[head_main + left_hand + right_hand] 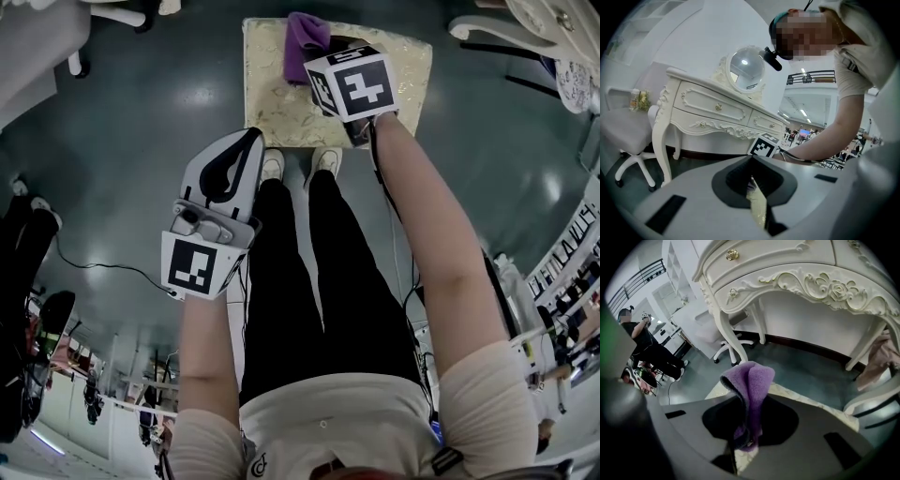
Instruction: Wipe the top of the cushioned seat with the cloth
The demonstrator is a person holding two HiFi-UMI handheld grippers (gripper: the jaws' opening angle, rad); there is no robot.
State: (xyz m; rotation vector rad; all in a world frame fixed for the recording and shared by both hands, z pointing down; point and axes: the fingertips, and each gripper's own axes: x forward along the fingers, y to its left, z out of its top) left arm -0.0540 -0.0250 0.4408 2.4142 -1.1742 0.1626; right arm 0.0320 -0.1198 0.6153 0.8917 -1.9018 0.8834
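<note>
The left gripper (249, 141) hangs short of the near edge of the cushioned seat (272, 108), over the person's legs and the grey floor (150, 112). Its fingers are drawn together with nothing between them; its own view shows only a thin sliver of the gold fabric through the slit. It has no part in the wiping at this point.

The seat stands just ahead of the person's shoes (273, 165), and its gold patterned top is bare apart from the cloth. In the head view its longer side seems to run left to right.

The purple cloth (751, 385) is clamped in the fingers of the right gripper (746, 430), folded and poking out past the fingertips. It sits over the far edge of the seat, left of centre. Whether it is pressed onto the cushion or held a little above it, I cannot tell.

So the right hand is the one in place, and most of the unwiped top lies to the right of the cloth and back toward the person. A stroke would likely go along the long side.
</note>
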